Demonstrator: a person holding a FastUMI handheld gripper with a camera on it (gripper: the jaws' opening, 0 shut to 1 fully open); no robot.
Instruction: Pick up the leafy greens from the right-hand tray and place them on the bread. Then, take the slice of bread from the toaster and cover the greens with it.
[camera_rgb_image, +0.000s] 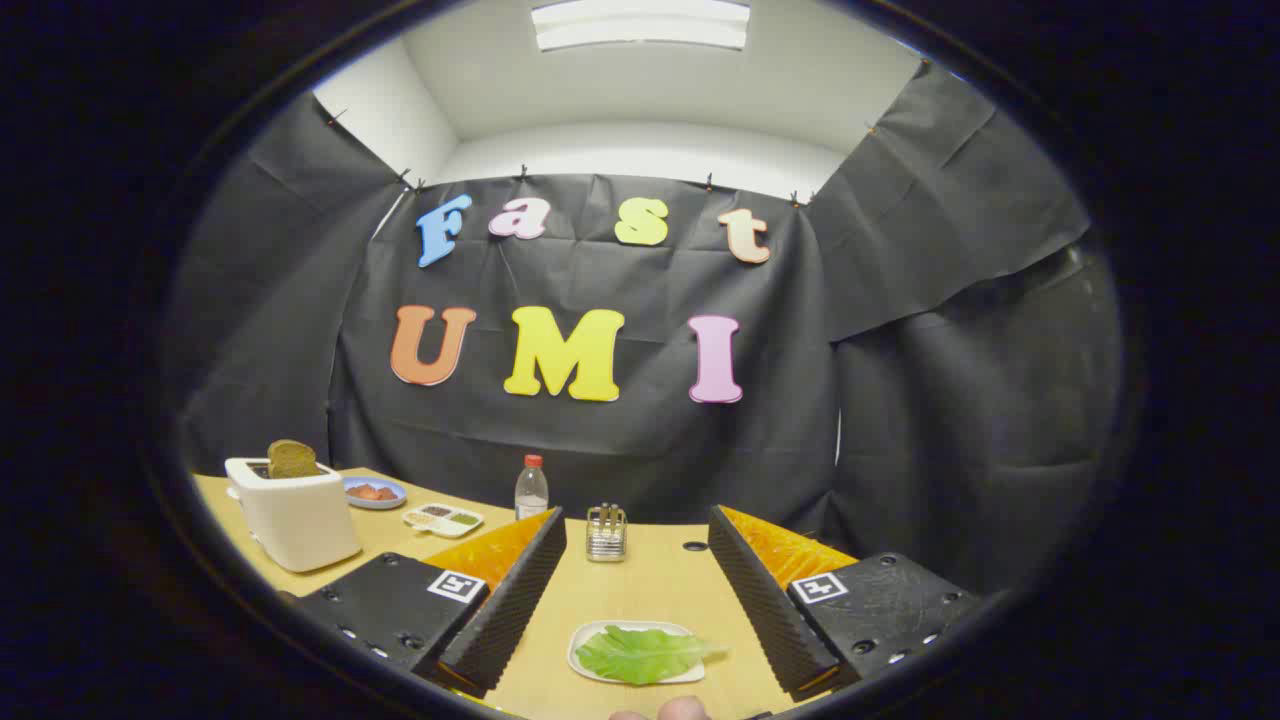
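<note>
scene inspected from the gripper view, items listed by size.

booth wall (620, 450): black cloth, creased, closing off the far side of the table.

table (650, 590): light wood top, with a small dark round hole just beyond the fingers.

gripper (637, 560): fingers spread wide apart, gripping nothing. ribbed inner faces turned toward each other, with bare table top and the tray between them.

toaster (295, 515): white, standing at the far left of the table, well apart from the fingers. a slice of bread (291, 458), dark brown, stands upright in its slot and rises above the top.

tray (585, 640): white, shallow, lying on the table between the two fingers, close to the camera. the leafy greens (645, 653) lie flat in it, light green, one end reaching over the tray's right rim. neither finger touches the greens or the tray.

bottle (531, 488): clear, red cap, upright at the far edge of the table, beyond the left finger.

blue plate (375, 492): just right of the toaster, holding something reddish; too small to identify.

divided white dish (443, 518): near the plate, between toaster and bottle, with small dark and green portions.

metal holder (606, 532): small wire rack, upright, beyond the fingers and between them.

fingertip (685, 708): part of a person's hand, at the near edge below the tray.
</note>
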